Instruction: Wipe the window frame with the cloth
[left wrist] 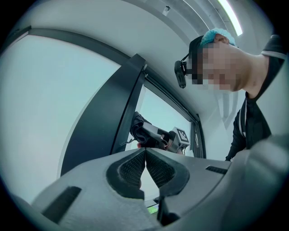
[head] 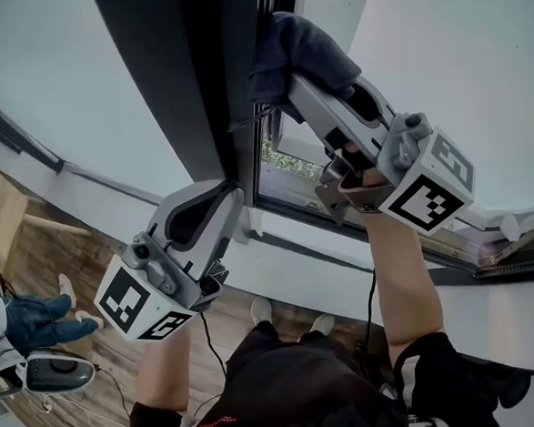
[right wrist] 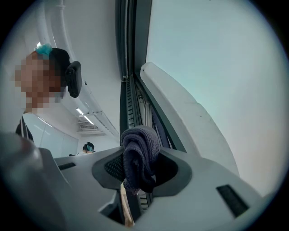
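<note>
A dark blue-grey cloth [head: 297,51] is bunched in my right gripper [head: 287,86], which is shut on it and presses it against the dark window frame [head: 227,92] high up near the open sash. In the right gripper view the cloth [right wrist: 141,158] bulges out between the jaws, next to the frame's tracks [right wrist: 131,94]. My left gripper [head: 235,206] is lower, close to the frame's foot, shut with nothing in it. In the left gripper view the pads [left wrist: 133,169] meet, and the right gripper with the cloth [left wrist: 137,128] shows beyond them against the frame [left wrist: 108,126].
White wall panels flank the frame on both sides. The window sill [head: 489,256] runs to the lower right. Below lie a wooden floor [head: 87,385], a seated person's legs [head: 37,320] and a grey device [head: 55,371] at the left.
</note>
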### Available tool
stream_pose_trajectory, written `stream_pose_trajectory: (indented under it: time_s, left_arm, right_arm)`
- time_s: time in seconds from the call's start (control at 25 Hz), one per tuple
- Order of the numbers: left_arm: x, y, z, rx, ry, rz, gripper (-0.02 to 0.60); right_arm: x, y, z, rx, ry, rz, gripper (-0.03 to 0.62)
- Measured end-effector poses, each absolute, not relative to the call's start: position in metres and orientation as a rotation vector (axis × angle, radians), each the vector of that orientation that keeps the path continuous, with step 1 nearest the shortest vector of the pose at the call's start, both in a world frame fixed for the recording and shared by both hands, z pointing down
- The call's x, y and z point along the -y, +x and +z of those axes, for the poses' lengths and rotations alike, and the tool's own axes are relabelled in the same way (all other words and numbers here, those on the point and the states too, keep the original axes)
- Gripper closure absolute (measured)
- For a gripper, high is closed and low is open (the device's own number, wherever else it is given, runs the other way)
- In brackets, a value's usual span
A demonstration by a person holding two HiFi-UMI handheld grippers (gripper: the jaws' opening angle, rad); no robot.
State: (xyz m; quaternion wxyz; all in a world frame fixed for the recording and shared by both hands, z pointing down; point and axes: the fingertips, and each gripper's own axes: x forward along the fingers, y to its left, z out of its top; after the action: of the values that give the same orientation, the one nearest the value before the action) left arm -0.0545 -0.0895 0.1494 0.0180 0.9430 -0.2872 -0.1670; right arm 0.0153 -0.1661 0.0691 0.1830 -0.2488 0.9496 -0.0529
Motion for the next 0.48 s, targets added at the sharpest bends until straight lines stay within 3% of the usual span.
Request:
stream_pose_trajectory:
  time_s: [0.48]
  left_arm:
    - [0.096,-0.061,0.191,0.866,2.853,-0.484,0.557]
  right_arm:
    - [0.180,0.004,0.141,-2.704,-0.753,-0.333,0.465]
